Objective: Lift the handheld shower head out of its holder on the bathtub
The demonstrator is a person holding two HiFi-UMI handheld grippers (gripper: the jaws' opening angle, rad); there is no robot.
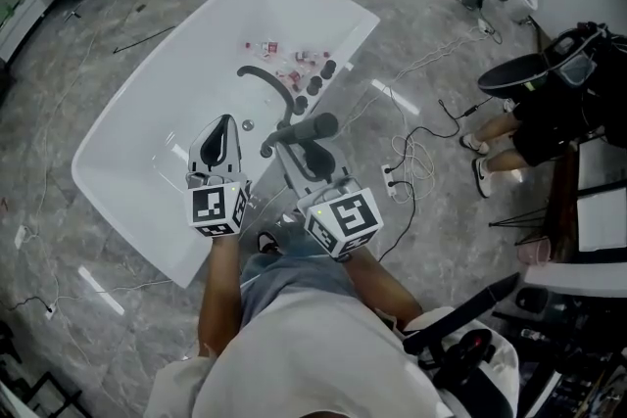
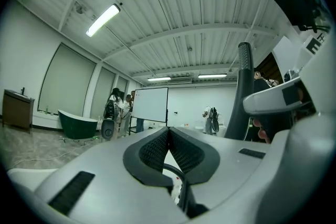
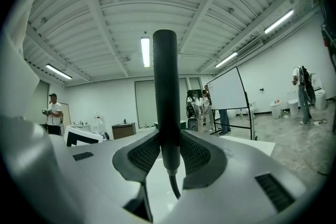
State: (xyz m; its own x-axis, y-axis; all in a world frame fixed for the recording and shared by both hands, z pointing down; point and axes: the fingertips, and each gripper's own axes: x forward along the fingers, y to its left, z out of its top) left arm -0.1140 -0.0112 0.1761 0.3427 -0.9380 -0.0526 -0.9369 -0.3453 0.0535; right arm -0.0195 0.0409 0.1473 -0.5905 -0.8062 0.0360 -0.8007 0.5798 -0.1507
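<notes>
Though seemingly clear of bathtub [image 1: 118,152], shower head [image 3: 165,86] in right gripper [image 3: 164,144].

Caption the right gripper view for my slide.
Right gripper shut on the shower head, its hose hanging below.

Left gripper [image 2: 168,131] fingers together, empty; shower head [image 2: 242,89] upright at right.

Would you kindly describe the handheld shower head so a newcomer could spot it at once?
Find the big white bathtub. Over its rim, the right tool clamps a dark grey cylindrical shower head. It is straight, unlike the curved dark spout beside it.
</notes>
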